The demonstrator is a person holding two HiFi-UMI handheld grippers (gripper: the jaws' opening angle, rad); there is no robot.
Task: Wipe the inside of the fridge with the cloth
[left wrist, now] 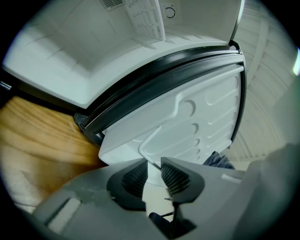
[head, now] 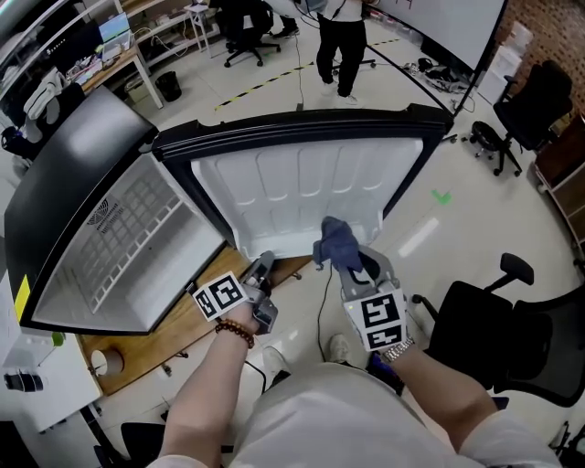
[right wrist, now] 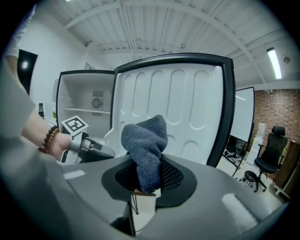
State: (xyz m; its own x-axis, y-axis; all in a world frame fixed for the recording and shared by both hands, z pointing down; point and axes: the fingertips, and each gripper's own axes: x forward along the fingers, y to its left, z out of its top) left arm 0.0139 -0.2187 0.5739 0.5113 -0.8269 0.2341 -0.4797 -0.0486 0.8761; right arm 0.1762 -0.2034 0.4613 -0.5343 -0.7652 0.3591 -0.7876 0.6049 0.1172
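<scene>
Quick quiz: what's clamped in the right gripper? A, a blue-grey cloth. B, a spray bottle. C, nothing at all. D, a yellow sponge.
A: the right gripper is shut on the bunched blue-grey cloth, held up before the open white fridge door.

1. Open-plan workshop seen from above; a pale, glossy floor point(head: 512, 238) carries a dashed yellow-and-black tape line point(head: 265, 80) and 1 green mark point(head: 442, 196).
2. Black office chairs stand around: 1 at lower right point(head: 512, 334), 1 at upper right point(head: 535, 110), 1 at the far end point(head: 247, 27); a person point(head: 343, 41) stands near that last chair.
3. A cluttered desk point(head: 101, 64) lines the upper left, a black bin point(head: 169, 85) just beside it; a wooden tabletop point(head: 164, 334) fills the lower left.
4. A red brick wall point(right wrist: 276, 110) closes the right side; a large white board point(right wrist: 243, 112) stands in front of it.
5. The white ribbed ceiling point(right wrist: 154, 28) has crossing beams; 1 tube light point(right wrist: 273, 62) glows.
</scene>
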